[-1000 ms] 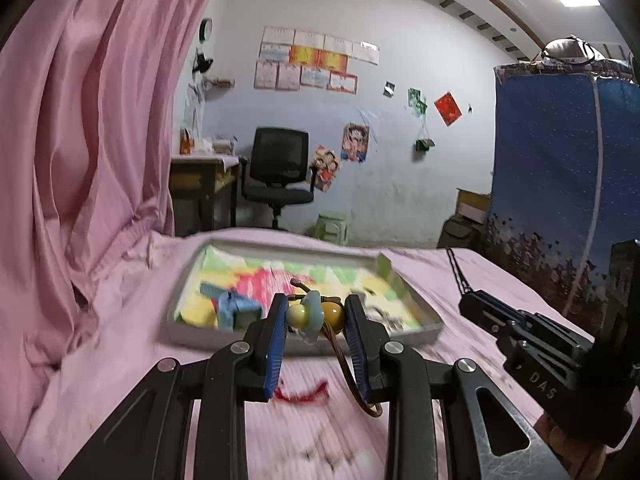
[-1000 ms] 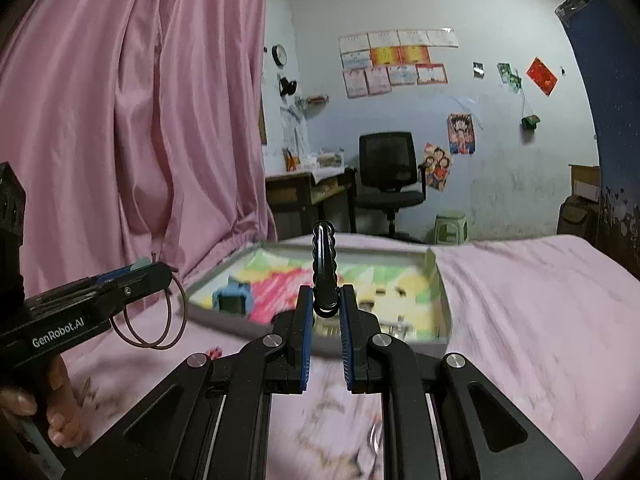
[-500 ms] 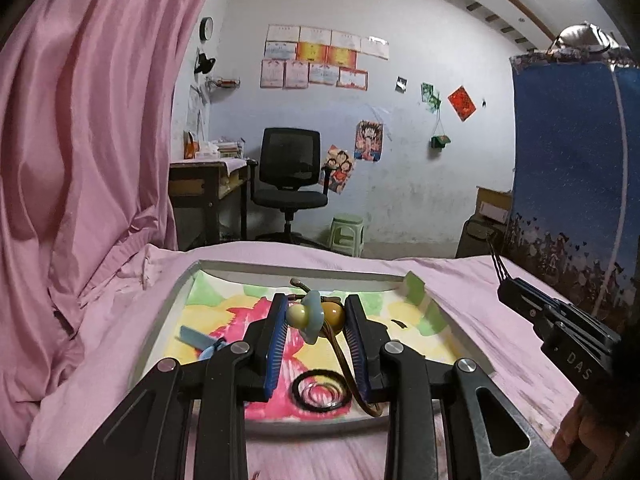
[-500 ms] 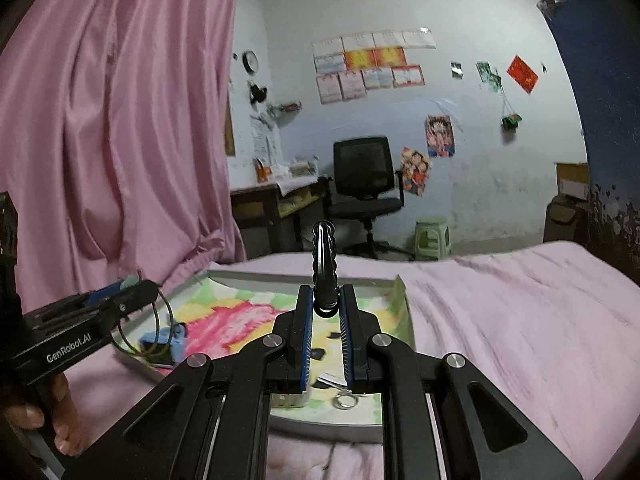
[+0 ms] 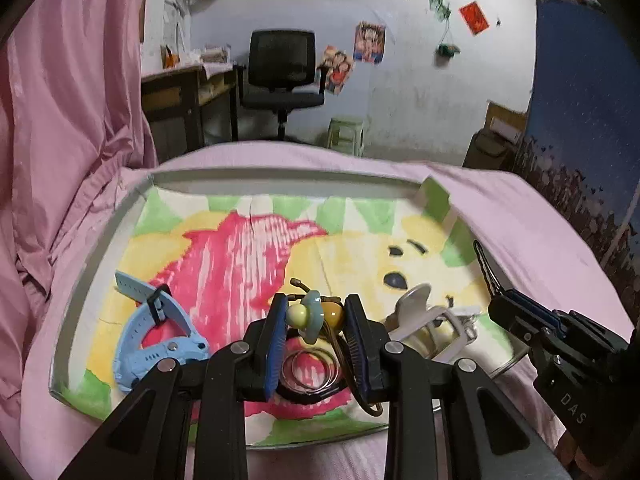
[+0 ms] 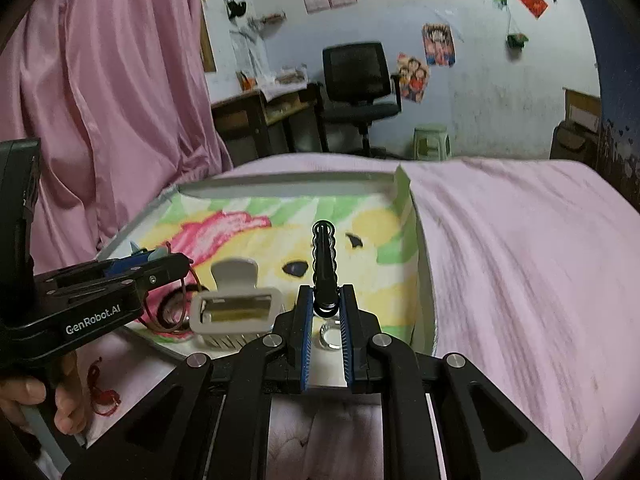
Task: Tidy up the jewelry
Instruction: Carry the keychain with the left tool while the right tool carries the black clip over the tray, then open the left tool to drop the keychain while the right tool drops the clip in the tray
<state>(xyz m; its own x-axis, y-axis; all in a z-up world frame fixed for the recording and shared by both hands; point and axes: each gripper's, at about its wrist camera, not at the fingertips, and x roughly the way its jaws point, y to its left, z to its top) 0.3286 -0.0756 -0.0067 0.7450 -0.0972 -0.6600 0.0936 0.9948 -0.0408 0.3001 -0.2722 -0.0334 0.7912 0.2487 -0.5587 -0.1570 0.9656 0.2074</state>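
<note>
A grey tray (image 5: 100, 248) lined with a bright cartoon cloth sits on a bed covered in a pink sheet (image 6: 520, 260); pink curtains (image 5: 60, 120) hang at the left; inside the tray, from left to right, lie a light blue watch (image 5: 156, 336), two thin rings (image 5: 312, 368) and a white hair claw (image 6: 236, 304); the left gripper (image 5: 316, 316) hovers over the tray's near edge, its fingers clamped on a beaded bracelet (image 5: 314, 314) whose brown loop dangles below; to the right, the right gripper (image 6: 326, 304) has its fingers closed on a black wavy hair clip (image 6: 324, 256), held upright above the tray's near right corner; a hand (image 6: 40, 404) grips the left tool's handle.
</note>
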